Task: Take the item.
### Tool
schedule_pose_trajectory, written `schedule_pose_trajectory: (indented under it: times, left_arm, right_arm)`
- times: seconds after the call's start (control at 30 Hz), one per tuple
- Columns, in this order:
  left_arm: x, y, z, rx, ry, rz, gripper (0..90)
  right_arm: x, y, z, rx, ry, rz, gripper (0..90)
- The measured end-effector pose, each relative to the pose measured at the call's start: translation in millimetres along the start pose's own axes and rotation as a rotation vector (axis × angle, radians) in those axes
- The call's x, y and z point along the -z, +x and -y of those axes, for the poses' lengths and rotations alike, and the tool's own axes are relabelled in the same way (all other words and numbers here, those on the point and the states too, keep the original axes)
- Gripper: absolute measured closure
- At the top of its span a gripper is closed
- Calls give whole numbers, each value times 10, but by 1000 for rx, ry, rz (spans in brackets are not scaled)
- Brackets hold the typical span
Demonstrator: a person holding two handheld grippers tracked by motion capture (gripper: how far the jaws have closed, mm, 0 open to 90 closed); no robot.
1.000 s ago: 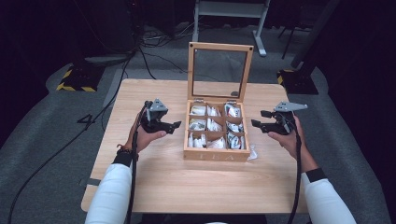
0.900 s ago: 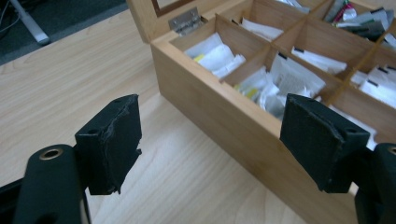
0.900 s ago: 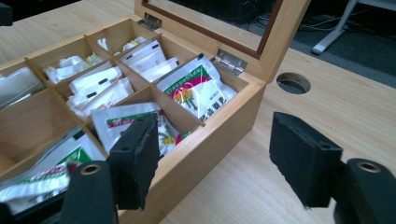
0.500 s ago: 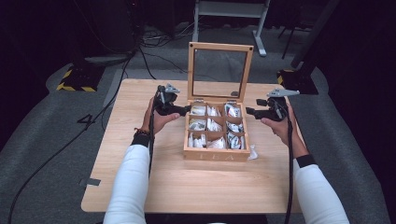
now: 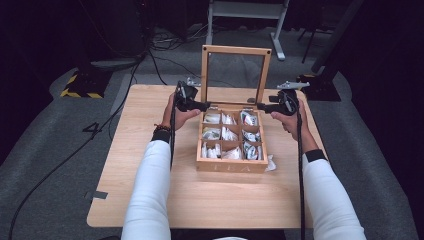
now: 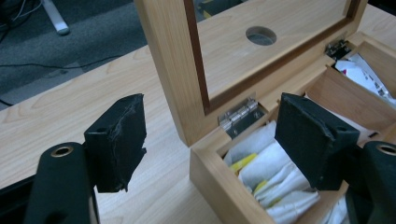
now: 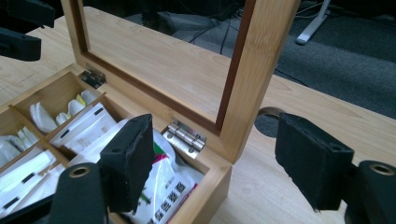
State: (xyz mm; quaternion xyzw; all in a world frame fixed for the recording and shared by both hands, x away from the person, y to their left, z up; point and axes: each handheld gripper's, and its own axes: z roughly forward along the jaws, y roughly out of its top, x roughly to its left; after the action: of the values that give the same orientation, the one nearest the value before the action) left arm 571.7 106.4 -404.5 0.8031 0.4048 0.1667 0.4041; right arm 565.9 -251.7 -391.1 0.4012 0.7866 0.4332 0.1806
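Note:
A wooden compartment box (image 5: 231, 166) with several tea bags (image 5: 222, 134) stands mid-table, its windowed lid (image 5: 205, 75) upright. My left gripper (image 5: 202, 106) is at the box's back left corner. In the left gripper view its jaws (image 6: 212, 126) straddle the lid's side post (image 6: 168, 70) and hinge (image 6: 238, 114) without touching; they have just been closing. My right gripper (image 5: 261, 106) is at the back right corner. Its jaws (image 7: 219, 154) stand either side of the lid's other post (image 7: 247, 93) and have just been opening, pads off the wood.
The wooden table (image 5: 150, 200) has a round cable hole (image 7: 268, 122) behind the box. A white packet (image 5: 270, 162) lies by the box's front right corner. Cables and a desk frame (image 5: 245, 10) are on the floor beyond the far edge.
Both hands have moved away from the person and inward, from beside the box's middle to the lid's bottom corners at the back.

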Motion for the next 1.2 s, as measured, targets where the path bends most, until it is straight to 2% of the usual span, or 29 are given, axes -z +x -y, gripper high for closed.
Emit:
schedule_pose_trajectory:
  times: [0.13,0.2,0.3,0.33,0.47,0.63,0.73,0.8,0.93,0.97,1.0,1.1,1.13,1.2]
  left_arm:
    - [-65,6,-47,-6,5,-9,249]
    - [-94,20,-61,10,10,-13,243]
    - [-120,27,-79,25,8,-7,235]
    - [-137,25,-94,24,14,-12,230]
    - [-202,1,-127,39,13,5,226]
    - [-259,-24,-144,40,18,21,222]
    - [-278,-5,-151,46,19,28,228]
    - [-284,5,-152,57,18,35,242]
    - [-295,1,-173,41,25,31,233]
    - [-298,0,-176,54,24,36,235]
    - [-297,10,-179,47,22,36,243]
    - [-286,17,-169,76,10,48,255]
    - [-281,23,-163,74,6,52,264]
    - [-253,46,-152,72,-3,60,320]
  right_arm:
    - [-65,-23,-46,-7,16,10,285]
    - [-123,-47,-92,-29,15,10,287]
    - [-166,-53,-108,-26,16,19,300]
    - [-215,-82,-100,-59,16,5,301]
    - [-298,-109,-91,-91,31,-5,313]
    - [-357,-104,-76,-81,51,-9,315]
    - [-376,-80,-95,-75,55,-28,317]
    - [-389,-66,-112,-66,62,-24,314]
    - [-403,-57,-134,-49,70,-14,307]
    - [-413,-57,-139,-40,74,-13,308]
    - [-423,-58,-142,-49,75,-16,307]
    - [-429,-52,-139,-50,66,-13,308]
    - [-423,-51,-138,-55,65,-12,310]
    - [-402,-40,-146,-63,56,-16,309]
